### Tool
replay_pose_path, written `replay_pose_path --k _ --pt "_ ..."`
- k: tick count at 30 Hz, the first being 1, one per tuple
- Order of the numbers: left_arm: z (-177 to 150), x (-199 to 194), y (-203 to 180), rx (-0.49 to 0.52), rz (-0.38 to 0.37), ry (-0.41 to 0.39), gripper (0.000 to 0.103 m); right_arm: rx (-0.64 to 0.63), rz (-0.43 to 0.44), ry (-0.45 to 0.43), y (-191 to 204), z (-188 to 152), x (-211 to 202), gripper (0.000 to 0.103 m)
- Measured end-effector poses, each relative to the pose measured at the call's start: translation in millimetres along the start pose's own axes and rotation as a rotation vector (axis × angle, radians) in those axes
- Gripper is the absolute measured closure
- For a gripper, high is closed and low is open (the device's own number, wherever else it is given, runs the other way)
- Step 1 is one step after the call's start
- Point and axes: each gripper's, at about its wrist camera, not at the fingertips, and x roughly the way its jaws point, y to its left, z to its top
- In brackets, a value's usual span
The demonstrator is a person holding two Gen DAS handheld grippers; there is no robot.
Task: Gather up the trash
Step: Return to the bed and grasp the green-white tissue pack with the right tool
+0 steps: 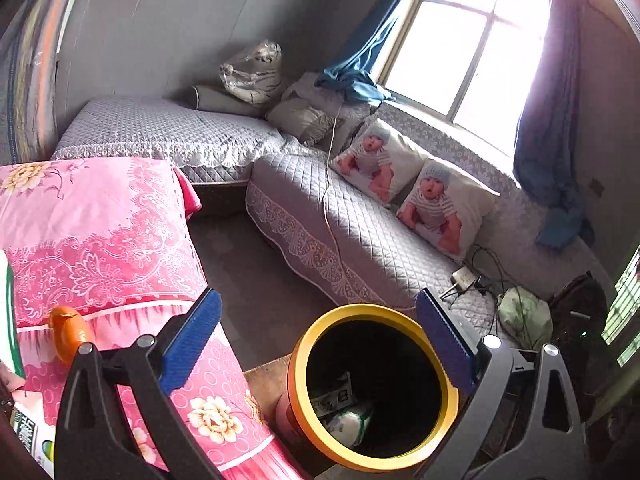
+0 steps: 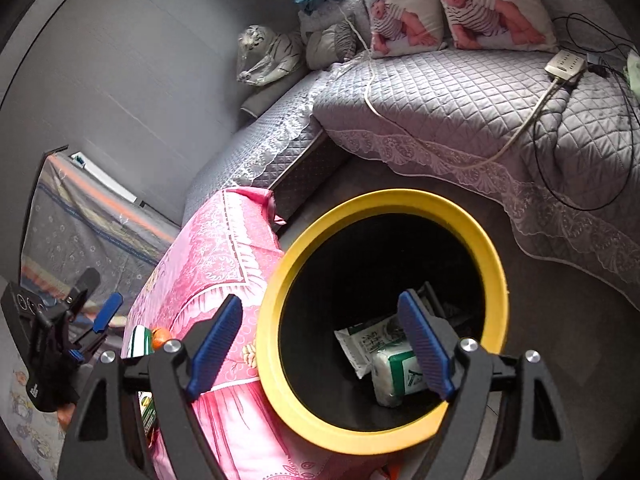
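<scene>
Both grippers hang over the scene with jaws spread wide and holding nothing: the right gripper (image 2: 322,346) above the bin's mouth, the left gripper (image 1: 318,338) just beside it. One round bin (image 2: 276,380), its smooth yellow rim facing up and its axis upright, stands against the counter's glossy pink floral cloth (image 2: 216,256). Two crinkled white-green packets (image 2: 394,374) lie flat on the bin's dark bottom.

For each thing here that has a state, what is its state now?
left gripper: open, empty
right gripper: open, empty, above the bin
yellow-rimmed bin: upright, no lid, partly filled
green-white packets: lying at the bin bottom
power strip: on the sofa, cables plugged in
blue curtain: drawn aside
</scene>
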Motion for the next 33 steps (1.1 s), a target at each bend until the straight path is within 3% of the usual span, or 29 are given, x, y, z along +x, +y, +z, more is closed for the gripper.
replay_pose_path --k 3,6,9,15,17,19,23,27,33 --pt "6 -46 18 0.023 0.01 -0.069 0.009 -0.11 0.041 0.038 39 -7 8 0.026" --pt "4 -94 51 0.04 0.069 -0.125 0.008 -0.206 0.097 0.092 81 -16 22 0.026" --pt "-10 -145 101 0.013 0.186 -0.171 0.008 -0.323 0.161 0.179 132 -31 44 0.025" --pt "-56 -245 197 -0.079 0.523 -0.219 0.008 -0.512 0.31 0.438 253 -75 110 0.024" --pt "-72 -275 224 -0.137 0.579 -0.228 0.008 -0.571 0.346 0.533 299 -90 136 0.022" --pt "-87 -297 244 -0.196 0.617 -0.23 0.008 -0.631 0.352 0.599 345 -107 160 0.012" --pt "-111 -327 268 -0.281 0.629 -0.241 0.008 -0.714 0.274 0.739 427 -138 218 0.011" --pt "-122 -337 273 -0.28 0.638 -0.246 0.008 -0.833 0.063 0.747 477 -159 271 0.011" --pt "-135 -345 281 -0.257 0.649 -0.246 0.008 -0.845 -0.107 0.8 479 -170 315 0.011"
